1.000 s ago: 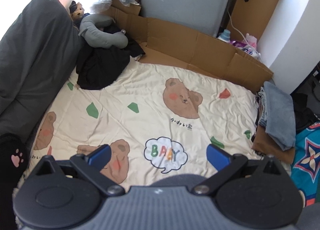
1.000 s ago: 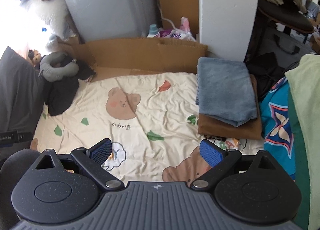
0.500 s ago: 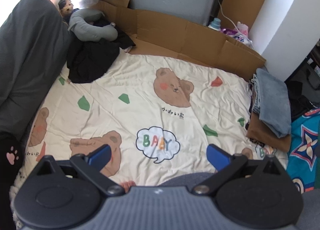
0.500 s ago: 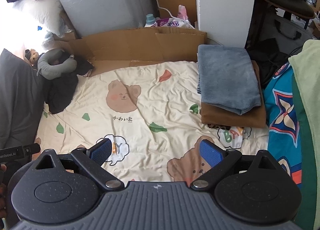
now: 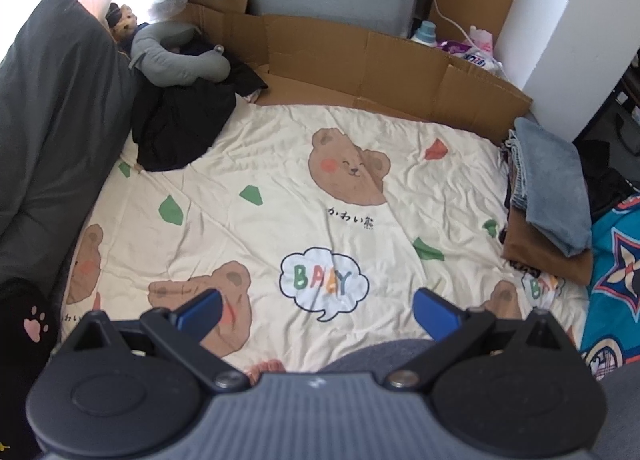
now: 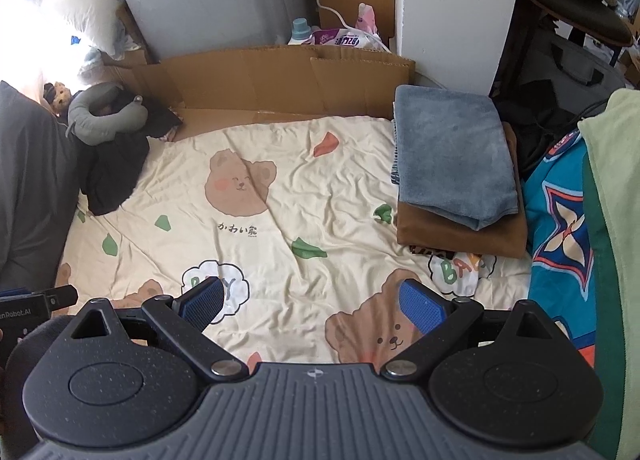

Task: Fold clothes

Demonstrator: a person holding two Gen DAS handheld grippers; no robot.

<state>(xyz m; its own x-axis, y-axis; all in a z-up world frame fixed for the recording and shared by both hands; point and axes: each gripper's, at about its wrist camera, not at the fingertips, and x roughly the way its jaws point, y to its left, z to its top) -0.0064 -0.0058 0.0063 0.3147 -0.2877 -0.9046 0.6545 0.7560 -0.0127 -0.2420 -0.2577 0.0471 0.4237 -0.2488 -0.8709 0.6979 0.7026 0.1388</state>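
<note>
Both the left gripper [image 5: 318, 310] and right gripper [image 6: 312, 306] hang spread wide and empty above a bear-print sheet [image 5: 280, 179]. 2 folded clothes [image 6: 454, 155] sit stacked at the sheet's right edge; a crumpled black garment [image 5: 180, 127] lies far left.

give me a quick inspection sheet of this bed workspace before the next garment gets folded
surface: cream bear-print sheet, wrinkled, middle bare.
job's things: folded grey-blue towel on a folded brown garment, right edge; crumpled black garment at far left.
clutter: grey neck pillow on the black garment; small teddy.
grippers: left gripper and right gripper open, holding nothing.
cables: white cord behind the cardboard.
surroundings: detergent bottle, dark grey cushion, teal patterned fabric.
</note>
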